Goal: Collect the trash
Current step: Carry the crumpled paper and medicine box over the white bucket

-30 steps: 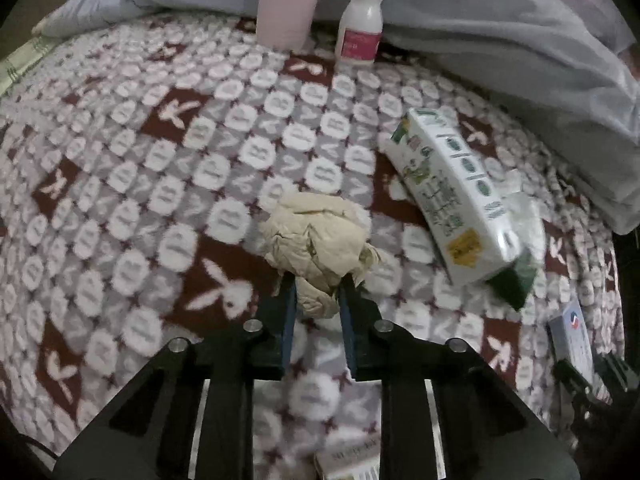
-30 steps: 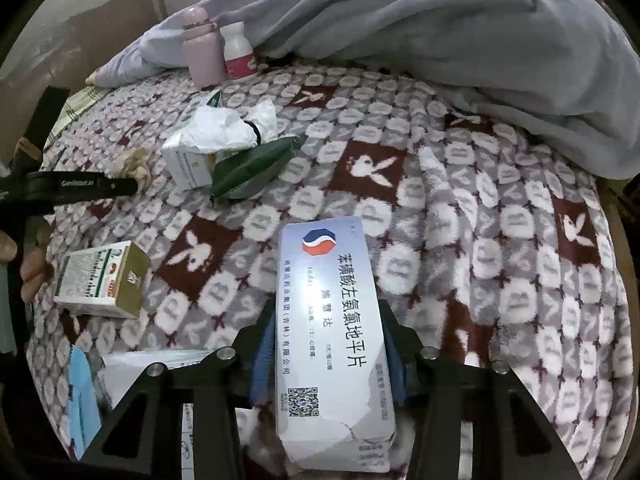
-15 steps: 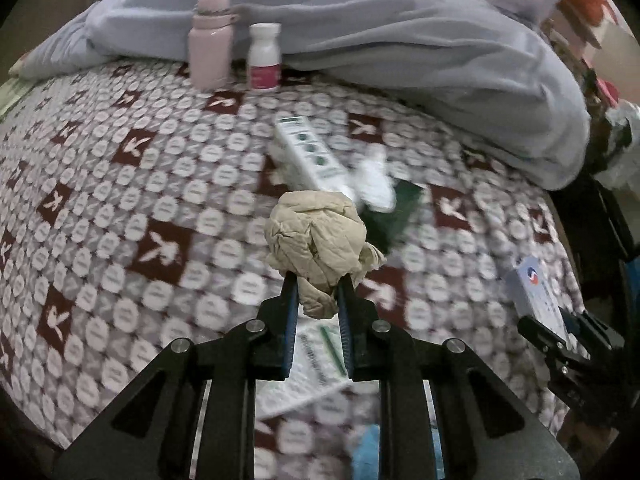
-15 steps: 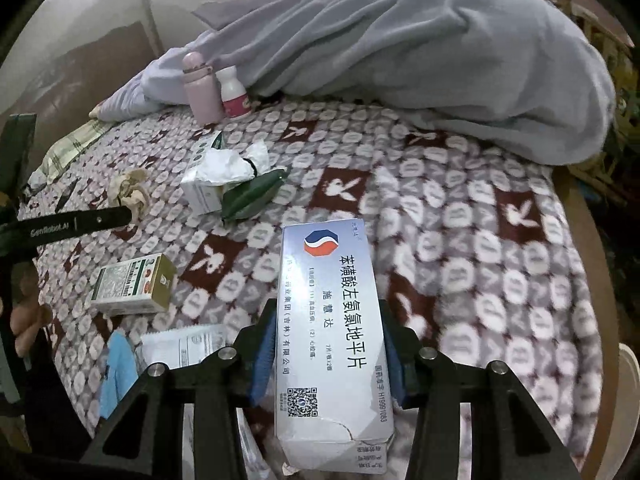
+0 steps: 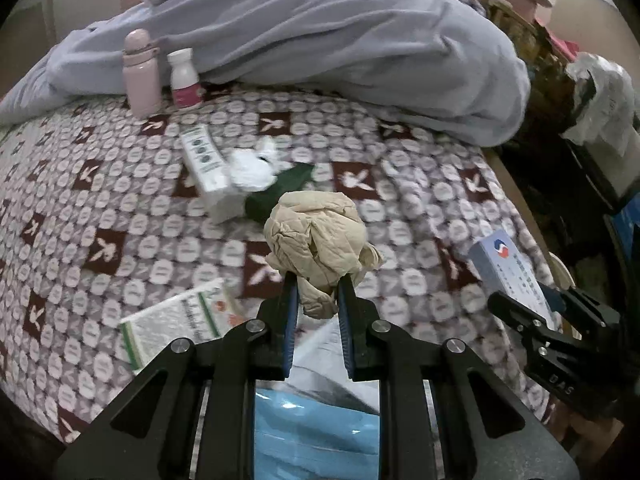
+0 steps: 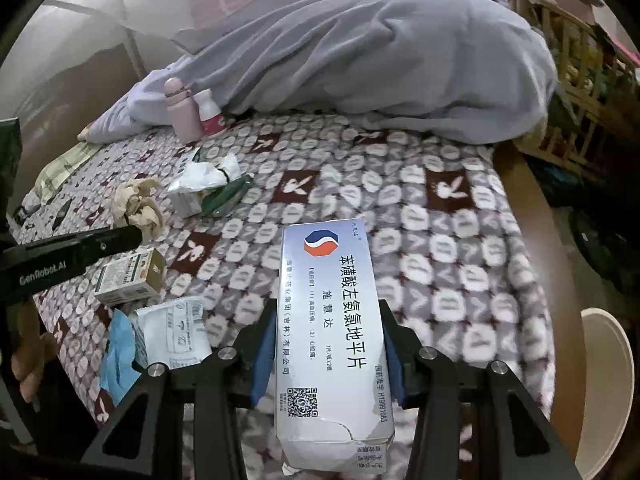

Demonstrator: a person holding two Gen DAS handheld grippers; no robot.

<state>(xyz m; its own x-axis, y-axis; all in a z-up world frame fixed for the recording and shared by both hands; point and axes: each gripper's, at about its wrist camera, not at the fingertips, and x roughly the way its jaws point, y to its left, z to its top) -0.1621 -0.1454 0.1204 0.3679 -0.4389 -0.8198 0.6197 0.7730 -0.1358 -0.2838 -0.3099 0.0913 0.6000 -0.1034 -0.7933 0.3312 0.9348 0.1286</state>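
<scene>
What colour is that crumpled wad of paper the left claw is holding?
The crumpled paper wad is pale beige-tan, seen best in the left wrist view.

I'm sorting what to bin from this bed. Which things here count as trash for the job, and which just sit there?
Trash:
- crumpled beige paper, in the left gripper
- blue-white medicine box, in the right gripper
- green-white carton
- crumpled white tissue
- small box
- blue mask

Probably just lying about:
- pink bottle
- white pill bottle
- grey duvet

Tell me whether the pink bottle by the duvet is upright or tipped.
Upright: the pink bottle stands on its base, cap on top, beside the white pill bottle.
</scene>
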